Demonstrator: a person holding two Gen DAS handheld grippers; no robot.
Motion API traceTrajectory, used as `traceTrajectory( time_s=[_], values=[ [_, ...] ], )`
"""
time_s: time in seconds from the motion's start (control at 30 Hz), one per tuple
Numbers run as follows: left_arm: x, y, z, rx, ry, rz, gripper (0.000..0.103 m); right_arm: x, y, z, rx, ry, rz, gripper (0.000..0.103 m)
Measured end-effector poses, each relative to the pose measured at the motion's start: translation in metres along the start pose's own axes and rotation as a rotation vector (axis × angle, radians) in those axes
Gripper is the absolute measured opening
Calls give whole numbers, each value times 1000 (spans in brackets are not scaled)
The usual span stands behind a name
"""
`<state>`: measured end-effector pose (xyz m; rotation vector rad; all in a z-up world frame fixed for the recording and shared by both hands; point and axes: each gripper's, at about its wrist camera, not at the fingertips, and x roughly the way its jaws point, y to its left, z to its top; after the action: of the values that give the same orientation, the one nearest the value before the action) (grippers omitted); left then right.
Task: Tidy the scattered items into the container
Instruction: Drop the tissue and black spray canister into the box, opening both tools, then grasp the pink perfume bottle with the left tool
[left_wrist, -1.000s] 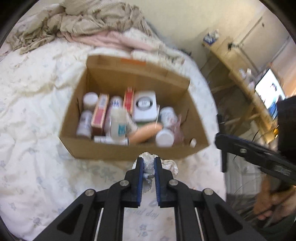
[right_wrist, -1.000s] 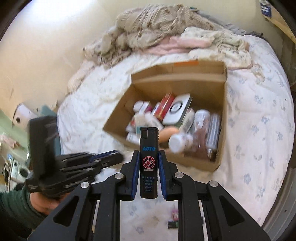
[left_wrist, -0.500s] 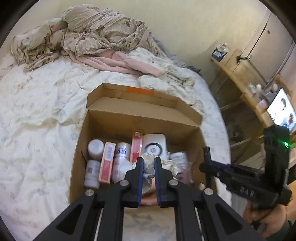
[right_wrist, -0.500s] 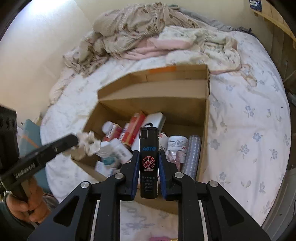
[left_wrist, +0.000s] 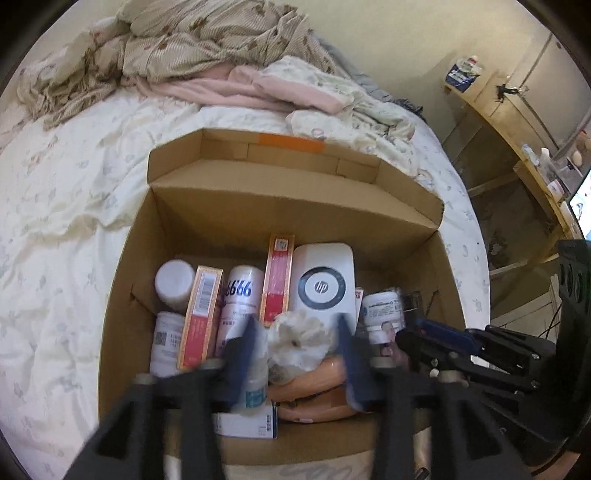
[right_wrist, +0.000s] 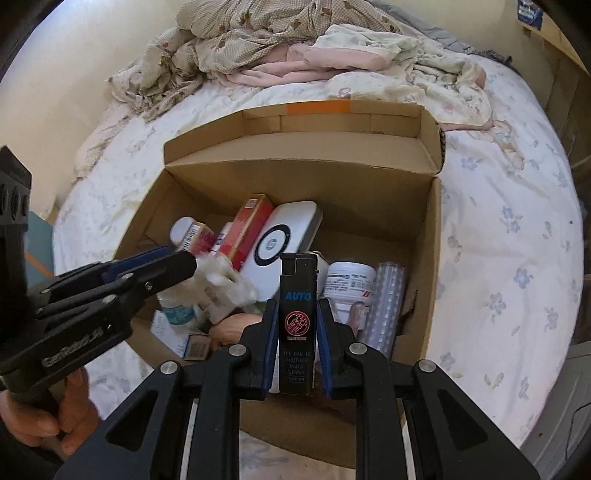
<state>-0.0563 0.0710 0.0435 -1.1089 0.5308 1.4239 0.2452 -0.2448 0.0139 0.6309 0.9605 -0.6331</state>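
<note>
Fingers of the left gripper (left_wrist: 295, 354) are spreading apart low in the left-wrist frame, with the crumpled tissue (left_wrist: 299, 341) between them and no pad pressing on it; I judge this a release, timed so the wad falls among the bottles and cartons inside the box (left_wrist: 280, 206), which fills the middle of both frames on the bed (left_wrist: 66, 206). In the right-wrist view that same tissue (right_wrist: 221, 277) hangs at the left gripper's (right_wrist: 192, 260) tip, left of centre, over the box's (right_wrist: 424, 258) contents. The right gripper (right_wrist: 297, 325) stays together on the black lighter (right_wrist: 297, 321), clamped upright across its narrow sides at lower centre, above the box's near edge, probably kept firm until it is well over the open interior. The lighter's top stands clear above the pads.
</note>
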Motion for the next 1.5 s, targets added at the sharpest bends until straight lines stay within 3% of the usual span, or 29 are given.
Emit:
traceTrajectory(
  time_s=[0.07, 0.1, 0.13, 0.17, 0.2, 0.43, 0.6, 0.83, 1.1, 1.27, 1.33, 1.37, 1.4, 1.5],
  values=[
    [-3, 2, -1, -11, 20, -31, 78, 2, 1, -1, -3, 8, -19, 30],
    [-6, 2, -2, -15, 25, -49, 78, 2, 1, -1, -1, 11, -22, 38],
    [-10, 3, -2, -21, 30, -74, 78, 2, 2, -2, 3, 13, -21, 46],
    [-14, 3, -2, -24, 30, -88, 78, 1, 2, -2, 6, 13, -15, 67],
    [-20, 4, -2, -33, 26, -98, 78, -2, 2, -2, 11, 1, -6, 71],
    [-66, 14, -12, -33, 13, -197, 78, -39, -17, 3, 132, -90, 6, 71],
    [-78, -4, -52, 99, 58, -206, 78, -69, -36, 2, 241, -146, 77, 72],
    [-42, -41, -119, 248, 208, -177, 78, -110, -56, -5, 318, -185, 152, 76],
    [6, -80, -158, 369, 331, -124, 66, -134, -77, -16, 364, -228, 163, 79],
    [41, -107, -190, 560, 399, -49, 59, -137, -81, -24, 369, -227, 161, 79],
    [44, -111, -192, 589, 402, -35, 49, -137, -78, -26, 350, -217, 160, 79],
    [43, -112, -193, 605, 401, -33, 28, -135, -74, -27, 328, -201, 162, 79],
    [42, -111, -194, 635, 402, -38, 16, -133, -70, -28, 300, -181, 163, 79],
    [36, -98, -189, 619, 400, -81, 15, -111, -48, -42, 160, -48, 131, 79]
  ],
)
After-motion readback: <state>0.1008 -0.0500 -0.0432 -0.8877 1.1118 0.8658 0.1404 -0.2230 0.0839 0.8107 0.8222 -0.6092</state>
